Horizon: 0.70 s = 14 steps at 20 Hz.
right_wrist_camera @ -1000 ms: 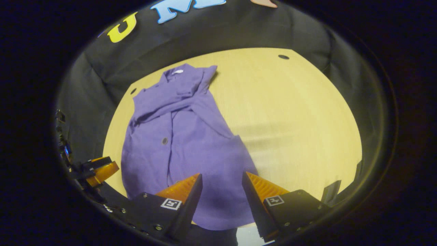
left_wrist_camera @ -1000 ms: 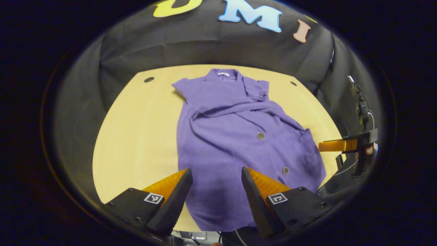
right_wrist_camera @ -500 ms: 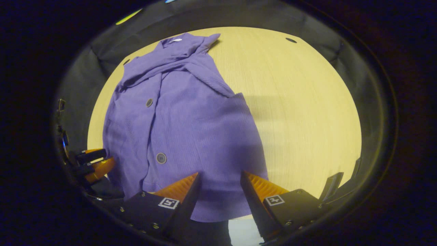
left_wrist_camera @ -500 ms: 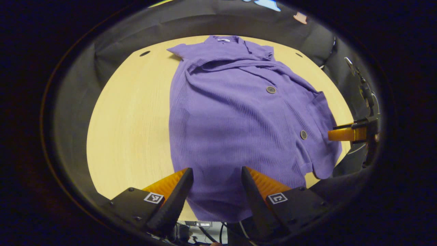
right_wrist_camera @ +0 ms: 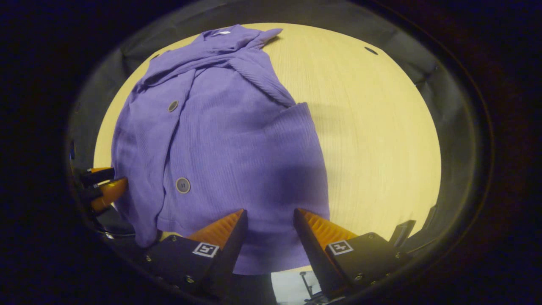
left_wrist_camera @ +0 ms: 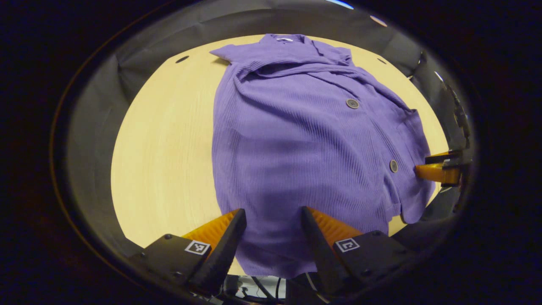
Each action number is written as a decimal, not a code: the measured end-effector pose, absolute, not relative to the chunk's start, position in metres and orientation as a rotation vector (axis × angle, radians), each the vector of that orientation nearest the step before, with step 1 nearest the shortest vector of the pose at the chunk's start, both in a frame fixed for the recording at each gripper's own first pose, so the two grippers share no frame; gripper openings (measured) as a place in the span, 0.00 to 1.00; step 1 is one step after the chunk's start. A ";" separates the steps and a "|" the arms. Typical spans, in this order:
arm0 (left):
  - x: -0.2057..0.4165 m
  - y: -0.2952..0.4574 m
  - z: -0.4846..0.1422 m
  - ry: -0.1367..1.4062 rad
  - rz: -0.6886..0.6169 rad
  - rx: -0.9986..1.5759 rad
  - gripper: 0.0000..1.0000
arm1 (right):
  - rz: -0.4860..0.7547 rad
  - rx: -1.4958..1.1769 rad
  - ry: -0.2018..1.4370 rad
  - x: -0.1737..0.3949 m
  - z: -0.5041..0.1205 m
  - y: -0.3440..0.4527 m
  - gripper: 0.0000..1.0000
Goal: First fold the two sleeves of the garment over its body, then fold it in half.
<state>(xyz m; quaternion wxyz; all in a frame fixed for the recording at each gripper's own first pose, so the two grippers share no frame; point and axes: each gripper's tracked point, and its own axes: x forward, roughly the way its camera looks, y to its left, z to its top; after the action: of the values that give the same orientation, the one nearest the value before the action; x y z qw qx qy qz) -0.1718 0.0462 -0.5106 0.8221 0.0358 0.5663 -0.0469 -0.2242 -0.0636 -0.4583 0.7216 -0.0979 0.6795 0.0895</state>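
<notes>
Two grippers hang low over the near end of a purple garment (left_wrist_camera: pixel 305 140). The left gripper (left_wrist_camera: pixel 273 237) has its orange and black fingers apart, with the purple cloth showing in the gap between them. Whether the fingers touch the cloth cannot be told. The right gripper (right_wrist_camera: pixel 267 235) also has its fingers apart over the bottom edge of the garment. Each gripper can also be seen far off at the side of the other gripper's view, close to the cloth's edge.

The garment lies flat on a round, pale wooden table (left_wrist_camera: pixel 165 144), its collar at the far end. Both sleeves are folded across its body near the collar. Two grey buttons (right_wrist_camera: pixel 183 185) show on its front. Its bottom edge reaches the near edge of the table.
</notes>
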 end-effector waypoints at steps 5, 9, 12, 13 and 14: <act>-0.164 0.053 -0.508 1.168 -0.119 0.084 0.77 | 0.171 -0.181 1.497 -0.214 -0.460 -0.071 0.65; -0.157 0.051 -0.507 1.128 -0.138 0.058 0.48 | 0.103 -0.055 1.481 -0.208 -0.459 -0.076 0.09; -0.153 0.049 -0.505 1.102 -0.097 0.072 0.08 | 0.111 -0.064 1.472 -0.210 -0.457 -0.075 0.07; -0.154 0.045 -0.502 1.084 -0.098 0.080 0.08 | 0.106 -0.055 1.462 -0.208 -0.454 -0.070 0.02; -0.151 0.044 -0.503 1.070 -0.097 0.070 0.07 | 0.100 -0.060 1.454 -0.208 -0.455 -0.069 0.01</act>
<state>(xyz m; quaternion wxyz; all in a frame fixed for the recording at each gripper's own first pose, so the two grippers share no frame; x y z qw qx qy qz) -0.1506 0.0442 -0.5031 0.8586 0.0333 0.5094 -0.0461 -0.2079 -0.0689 -0.4545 0.7455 -0.0273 0.6643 0.0458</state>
